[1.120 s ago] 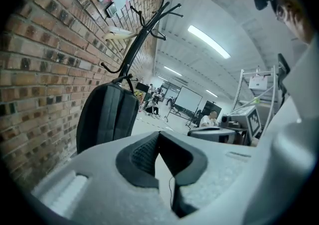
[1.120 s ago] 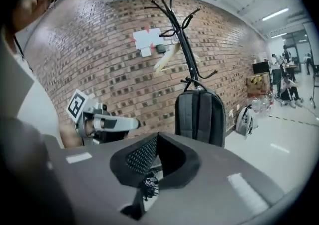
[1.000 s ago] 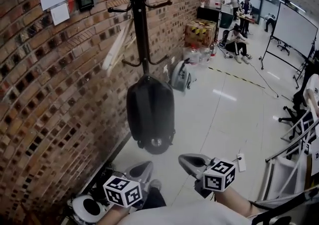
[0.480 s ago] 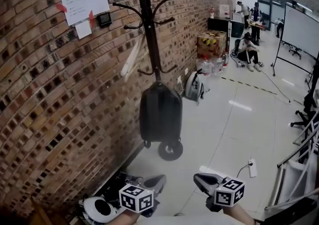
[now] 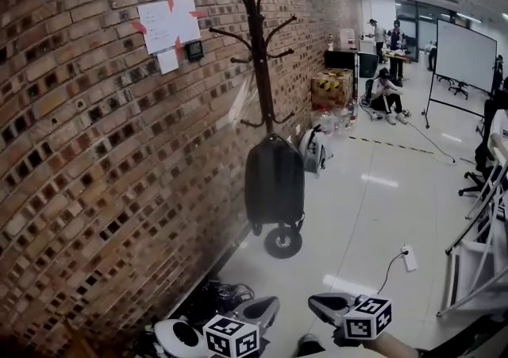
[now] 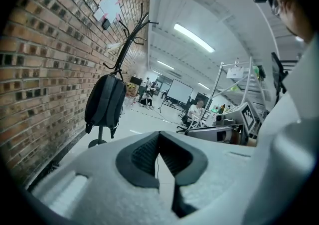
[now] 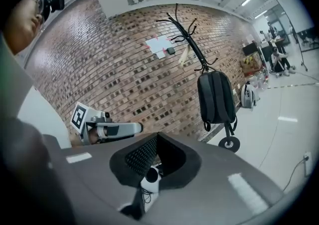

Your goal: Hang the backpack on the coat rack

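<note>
A black backpack (image 5: 274, 178) hangs from a low hook of the dark coat rack (image 5: 258, 55), which stands against the brick wall. It shows too in the left gripper view as the backpack (image 6: 104, 102) on the rack (image 6: 127, 44), and in the right gripper view as the backpack (image 7: 215, 97) on the rack (image 7: 187, 34). My left gripper (image 5: 270, 305) and right gripper (image 5: 313, 301) sit low at the view's bottom edge, well short of the rack. Both are shut with nothing between the jaws: the left gripper (image 6: 159, 136) and the right gripper (image 7: 157, 139) each show closed pads.
The rack's round base (image 5: 283, 241) rests on the glossy floor. A grey bag (image 5: 311, 150) and cardboard box (image 5: 332, 88) lie further along the wall. Cables (image 5: 214, 297) and a white object (image 5: 178, 336) sit by the wall. A power strip (image 5: 409, 257), metal frame (image 5: 476, 269), whiteboard (image 5: 464, 55).
The rack and backpack now look smaller and further off, and the whole rack top has come into view. Both grippers have drawn back from the backpack, still shut and empty.
</note>
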Demonstrator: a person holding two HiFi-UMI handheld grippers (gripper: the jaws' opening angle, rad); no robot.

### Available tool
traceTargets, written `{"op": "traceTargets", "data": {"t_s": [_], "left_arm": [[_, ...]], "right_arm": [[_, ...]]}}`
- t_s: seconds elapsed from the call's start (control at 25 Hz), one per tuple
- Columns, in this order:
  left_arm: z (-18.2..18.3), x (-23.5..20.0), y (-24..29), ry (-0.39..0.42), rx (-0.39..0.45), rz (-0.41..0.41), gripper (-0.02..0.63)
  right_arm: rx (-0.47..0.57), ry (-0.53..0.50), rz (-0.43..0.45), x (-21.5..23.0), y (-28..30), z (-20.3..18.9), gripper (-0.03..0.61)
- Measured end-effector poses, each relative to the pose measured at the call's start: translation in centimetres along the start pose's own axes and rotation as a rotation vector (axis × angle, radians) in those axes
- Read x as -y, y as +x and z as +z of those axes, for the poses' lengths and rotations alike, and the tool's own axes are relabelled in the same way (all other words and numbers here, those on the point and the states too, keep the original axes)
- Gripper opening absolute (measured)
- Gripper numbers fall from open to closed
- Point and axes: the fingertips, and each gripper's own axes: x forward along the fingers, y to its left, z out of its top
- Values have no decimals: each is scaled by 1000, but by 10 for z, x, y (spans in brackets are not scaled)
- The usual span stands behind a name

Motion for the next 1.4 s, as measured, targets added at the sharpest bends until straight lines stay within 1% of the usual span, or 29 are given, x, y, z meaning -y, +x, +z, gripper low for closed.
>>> {"op": "traceTargets", "data": {"t_s": [0.08, 0.12, 0.28, 0.36, 0.48, 0.68, 0.92, 1.2, 1.4], "left_arm": [[-11, 3, -34, 12, 1, -1, 2], [-17, 3, -50, 13, 1, 2, 2], [-34, 1, -96, -11, 10, 0, 2], [-39, 3, -111, -10, 15, -8, 2], [-40, 4, -126, 3, 32, -14, 3], [-47, 3, -146, 8, 49, -30, 2], [-46, 13, -146, -9, 58, -44, 3], [-52, 12, -148, -21, 54, -46, 2], [-59, 6, -153, -14, 56, -53, 2]], "right_arm": [[-8, -54, -25, -28, 3, -15, -2], [-2, -64, -25, -42, 5, -21, -2], [47, -15, 44, -96, 5, -32, -2], [44, -1, 45, -108, 5, -39, -2], [48, 17, 39, -118, 7, -44, -2], [29, -27, 2, -136, 15, -54, -2], [6, -25, -8, -140, 7, -55, -2], [-25, -21, -12, -142, 9, -67, -2], [-1, -18, -19, -145, 13, -69, -2]]}}
